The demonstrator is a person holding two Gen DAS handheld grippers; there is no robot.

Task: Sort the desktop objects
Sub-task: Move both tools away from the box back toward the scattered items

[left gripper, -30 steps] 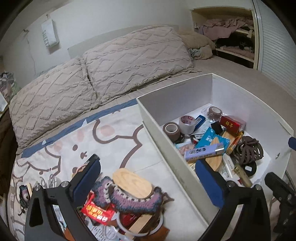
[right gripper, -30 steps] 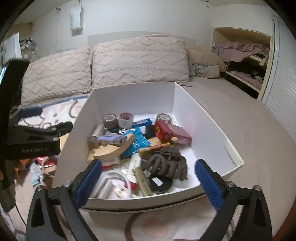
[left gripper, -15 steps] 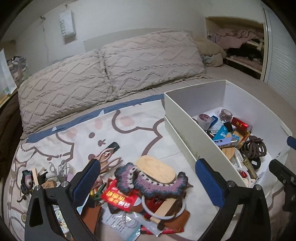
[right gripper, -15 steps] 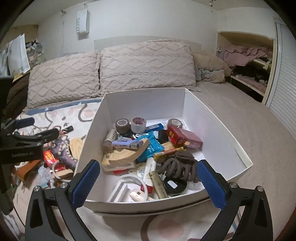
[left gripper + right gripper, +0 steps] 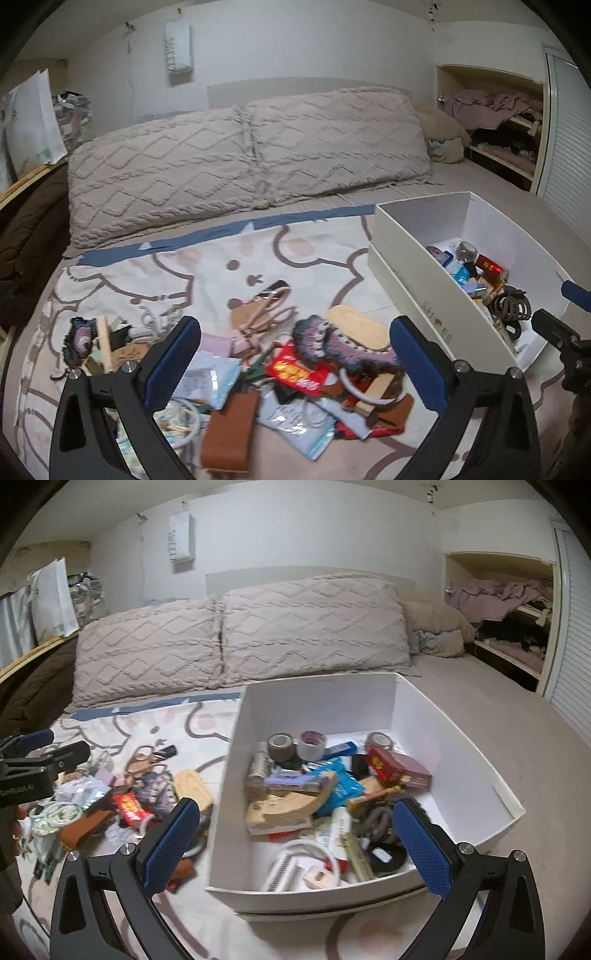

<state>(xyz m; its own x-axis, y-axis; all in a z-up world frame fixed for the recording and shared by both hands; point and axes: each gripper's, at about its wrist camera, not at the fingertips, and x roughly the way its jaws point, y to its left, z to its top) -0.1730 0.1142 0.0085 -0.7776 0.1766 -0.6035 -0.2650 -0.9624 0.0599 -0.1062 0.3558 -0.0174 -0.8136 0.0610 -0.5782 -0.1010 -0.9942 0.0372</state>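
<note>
A heap of small objects lies on the printed bedspread: a red snack packet (image 5: 299, 371), a knitted purple piece (image 5: 332, 345), a wooden oval (image 5: 356, 326), a brown leather pouch (image 5: 229, 432) and pink scissors (image 5: 269, 317). My left gripper (image 5: 295, 365) hangs open above this heap, holding nothing. To the right stands a white box (image 5: 373, 701) filled with tape rolls (image 5: 295, 744), a red carton (image 5: 399, 770), a brown hair claw (image 5: 376, 823) and more. My right gripper (image 5: 297, 843) is open over the box's near wall, empty. The left gripper (image 5: 37, 760) also shows at the left edge of the right wrist view.
Two quilted beige pillows (image 5: 243, 162) lie against the headboard behind the spread. A closet shelf with clothes (image 5: 495, 110) is at the far right. A white bag (image 5: 33, 118) and a dark blanket (image 5: 26, 236) sit at the left bed edge.
The left gripper has swung left, off the white box and over the heap on the bedspread. The right gripper has pulled back slightly from the box. Both stay open.
</note>
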